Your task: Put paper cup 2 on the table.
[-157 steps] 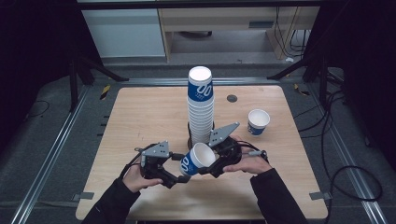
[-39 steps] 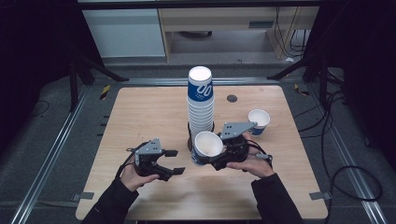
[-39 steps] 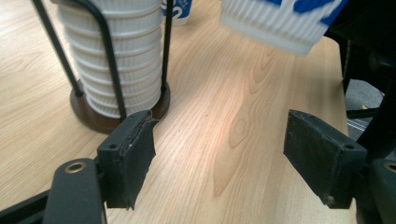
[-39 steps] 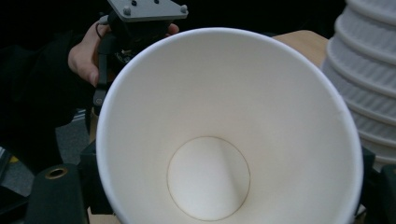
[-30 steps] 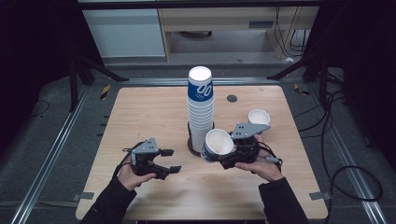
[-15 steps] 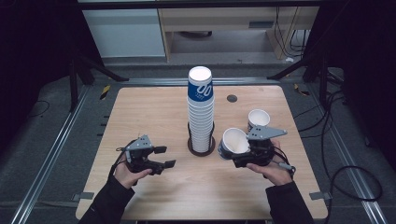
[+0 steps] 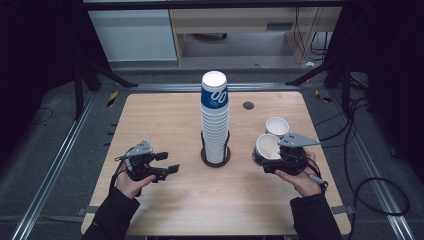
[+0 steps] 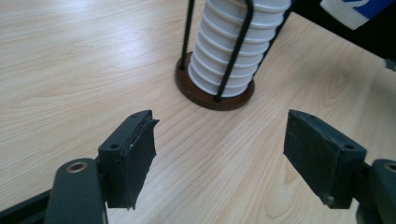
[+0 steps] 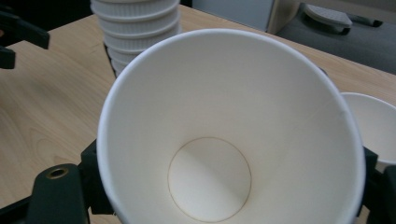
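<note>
A tall stack of paper cups [image 7: 215,117] stands in a dark round holder [image 7: 215,158] near the middle of the wooden table [image 7: 150,115], and everything else sits around that stack.

To the right of the stack, the right gripper [image 7: 272,159] is clamped on a single white paper cup [image 7: 266,146]. The cup is tipped, its open mouth turned up and toward the person, so in the right gripper view its whole white inside and round bottom [image 9: 210,179] are on show, with the black jaws pressing against its wall from either side. Whether the cup's base touches the table I cannot tell. Just beyond it, farther from the person and also right of the stack, a second white cup [image 7: 277,126] stands upright on the table; the two rims lie very close together, though I cannot say whether they touch.

To the left of the stack, well apart from it, the left gripper [image 7: 169,163] is held low over the table with its jaws pointing toward the holder. Its jaws have just been opening and now stand apart with nothing between them: the left gripper view shows bare wood in the gap, with the ribbed lower cups [image 8: 236,51] and the holder's thin black rods straight ahead.

A small dark round fitting [image 7: 248,105] sits in the tabletop behind and to the right of the stack.
</note>
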